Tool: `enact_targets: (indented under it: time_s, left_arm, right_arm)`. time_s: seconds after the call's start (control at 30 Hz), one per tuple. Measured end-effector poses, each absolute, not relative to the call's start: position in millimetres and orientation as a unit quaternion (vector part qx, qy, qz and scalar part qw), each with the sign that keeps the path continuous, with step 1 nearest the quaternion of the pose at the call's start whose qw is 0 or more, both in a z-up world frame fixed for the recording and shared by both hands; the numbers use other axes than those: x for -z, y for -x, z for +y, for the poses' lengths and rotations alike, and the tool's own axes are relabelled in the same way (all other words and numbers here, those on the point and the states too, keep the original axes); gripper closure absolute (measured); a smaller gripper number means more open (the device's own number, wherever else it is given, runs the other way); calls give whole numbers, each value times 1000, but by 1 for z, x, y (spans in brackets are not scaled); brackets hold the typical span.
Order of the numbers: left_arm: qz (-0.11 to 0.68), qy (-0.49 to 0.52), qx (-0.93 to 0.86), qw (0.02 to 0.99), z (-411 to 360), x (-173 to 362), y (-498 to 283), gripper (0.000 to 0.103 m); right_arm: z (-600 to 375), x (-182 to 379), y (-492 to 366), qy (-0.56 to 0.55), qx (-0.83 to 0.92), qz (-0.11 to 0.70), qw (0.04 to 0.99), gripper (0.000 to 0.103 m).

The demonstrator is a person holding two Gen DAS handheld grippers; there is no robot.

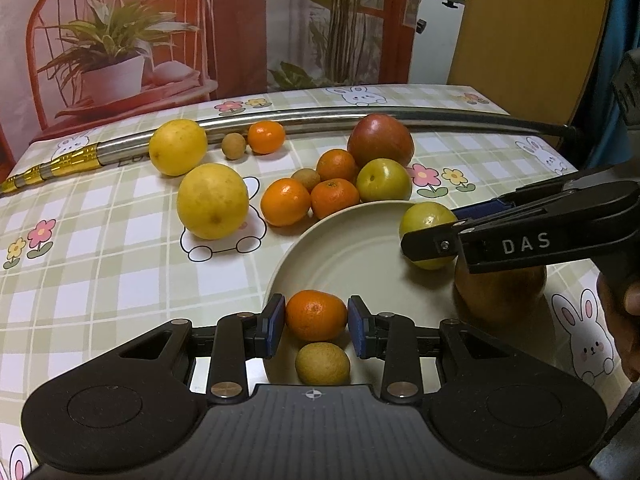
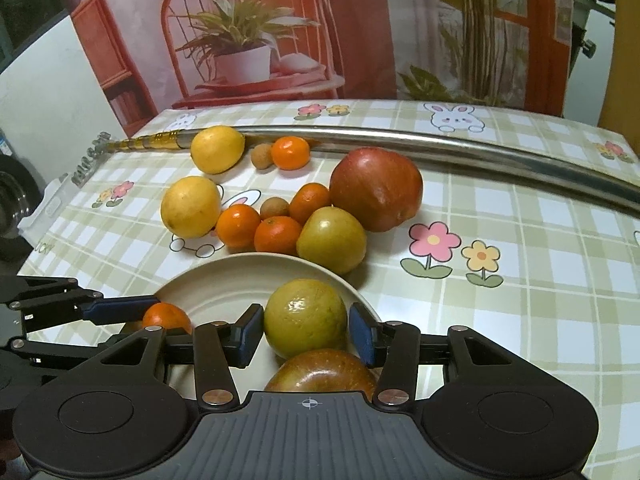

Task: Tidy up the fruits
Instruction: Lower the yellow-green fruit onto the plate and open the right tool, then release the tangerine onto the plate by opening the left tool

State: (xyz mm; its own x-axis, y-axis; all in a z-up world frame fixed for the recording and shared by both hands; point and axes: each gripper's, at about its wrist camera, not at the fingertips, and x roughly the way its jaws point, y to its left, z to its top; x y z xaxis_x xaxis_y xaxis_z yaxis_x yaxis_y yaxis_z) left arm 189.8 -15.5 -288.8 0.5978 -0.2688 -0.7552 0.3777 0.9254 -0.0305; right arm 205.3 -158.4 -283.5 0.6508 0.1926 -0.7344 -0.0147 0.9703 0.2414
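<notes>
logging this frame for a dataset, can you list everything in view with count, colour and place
plate: 1, cream, near centre of table
tangerines: 5, orange; 1 over the plate between the left fingers, 3 clustered behind the plate, 1 by the pole
green-yellow fruits: 2; 1 over the plate between the right fingers, 1 behind the rim
apples: 2, red; 1 far, 1 under the right gripper
lemons: 2, yellow, left
small brown fruits: 3; on plate
metal pole: 1, silver with gold end, across the back
tablecloth: checked, bunnies and flowers
left gripper; right gripper; a hand
</notes>
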Motion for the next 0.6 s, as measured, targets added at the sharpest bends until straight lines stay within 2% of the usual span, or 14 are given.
enact_targets:
  time_s: [0.27, 0.6]
  left_arm:
    - [403, -65, 177, 896, -15, 284, -187, 67]
    - [389, -13, 158, 908, 1, 266, -182, 67]
  right_arm:
    - [-167, 271, -194, -117, -49, 392, 911, 59]
    - [-185, 256, -180, -134, -32, 362, 922, 59]
